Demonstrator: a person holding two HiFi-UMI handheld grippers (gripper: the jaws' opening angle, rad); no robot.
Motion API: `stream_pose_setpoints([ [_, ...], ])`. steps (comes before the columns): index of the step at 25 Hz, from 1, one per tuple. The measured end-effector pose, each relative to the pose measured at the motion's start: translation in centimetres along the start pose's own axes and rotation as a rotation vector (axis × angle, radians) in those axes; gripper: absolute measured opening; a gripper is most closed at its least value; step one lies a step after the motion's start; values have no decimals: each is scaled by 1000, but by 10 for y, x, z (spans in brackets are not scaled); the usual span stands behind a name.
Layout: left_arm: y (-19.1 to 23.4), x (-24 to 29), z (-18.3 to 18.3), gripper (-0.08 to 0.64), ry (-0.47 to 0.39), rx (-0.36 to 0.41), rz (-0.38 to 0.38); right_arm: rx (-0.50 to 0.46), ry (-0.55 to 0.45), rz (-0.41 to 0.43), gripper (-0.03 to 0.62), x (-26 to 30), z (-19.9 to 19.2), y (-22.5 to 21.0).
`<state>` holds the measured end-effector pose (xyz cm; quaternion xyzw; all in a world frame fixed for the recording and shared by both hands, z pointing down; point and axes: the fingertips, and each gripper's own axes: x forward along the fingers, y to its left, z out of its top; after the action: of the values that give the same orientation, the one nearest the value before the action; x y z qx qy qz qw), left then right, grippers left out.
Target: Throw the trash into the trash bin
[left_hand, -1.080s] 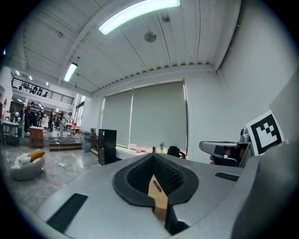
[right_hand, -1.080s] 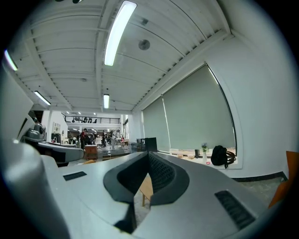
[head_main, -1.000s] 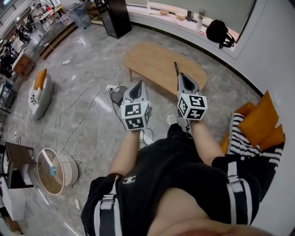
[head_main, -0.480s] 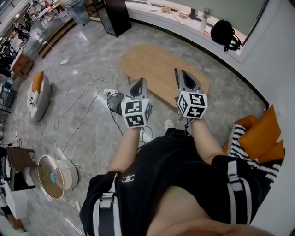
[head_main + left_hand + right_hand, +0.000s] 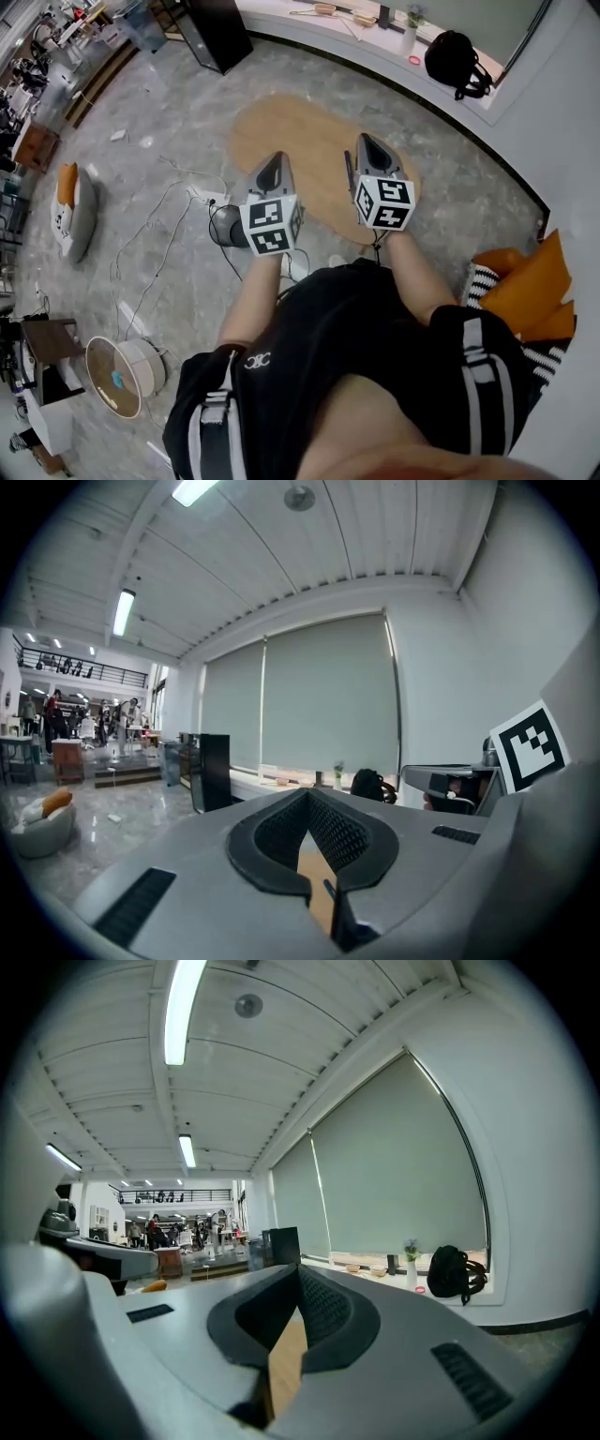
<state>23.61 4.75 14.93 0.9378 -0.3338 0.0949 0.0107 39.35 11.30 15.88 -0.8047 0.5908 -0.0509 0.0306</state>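
Advanced over wooden table (image 5: 314,131): left gripper (image 5: 274,164), right gripper (image 5: 366,145); both closed, empty; trash, bin unseen; task unstarted

Black short-sleeve top (image 5: 328,337), small white logo (image 5: 256,362) at 8 o'clock, grey-white buckled straps (image 5: 216,427) on both sleeves; grey wedge-shaped left gripper (image 5: 274,161) and right gripper (image 5: 362,141) carry black-white marker cubes (image 5: 270,225).

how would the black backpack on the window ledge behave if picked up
The black backpack looks soft and rounded, so it would probably sag rather than lift stiffly. Its loose straps trail toward the ledge edge and might snag. Pushed, it would likely slide, not roll.
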Motion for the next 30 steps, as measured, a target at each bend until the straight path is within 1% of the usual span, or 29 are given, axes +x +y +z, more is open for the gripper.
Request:
stream_pose_setpoints([
  [5,0,50,11,12,3,1,1,-11,21,27,11,48,3,-21],
  [9,5,77,5,12,27,-11,-4,-5,52,19,11,74,-9,-34],
  [13,19,93,-5,12,57,-25,-19,-13,74,7,11,97,-17,-32],
  [16,30,107,-8,14,75,-30,-48,-30,92,-10,11,114,-20,-25],
  [19,32,116,-15,14,103,-43,-75,-51,120,-37,11,118,-30,-27],
  [22,33,126,-25,12,137,-51,-91,-67,164,-74,11,124,-48,-35],
  [24,36,133,-33,12,154,-61,-102,-64,201,-83,17,129,-64,-37],
  [26,39,140,-47,12,189,-68,-107,-50,248,-88,57,132,-87,-39],
  [30,35,152,-88,12,267,-90,-129,-25,358,-106,87,139,-141,-50],
])
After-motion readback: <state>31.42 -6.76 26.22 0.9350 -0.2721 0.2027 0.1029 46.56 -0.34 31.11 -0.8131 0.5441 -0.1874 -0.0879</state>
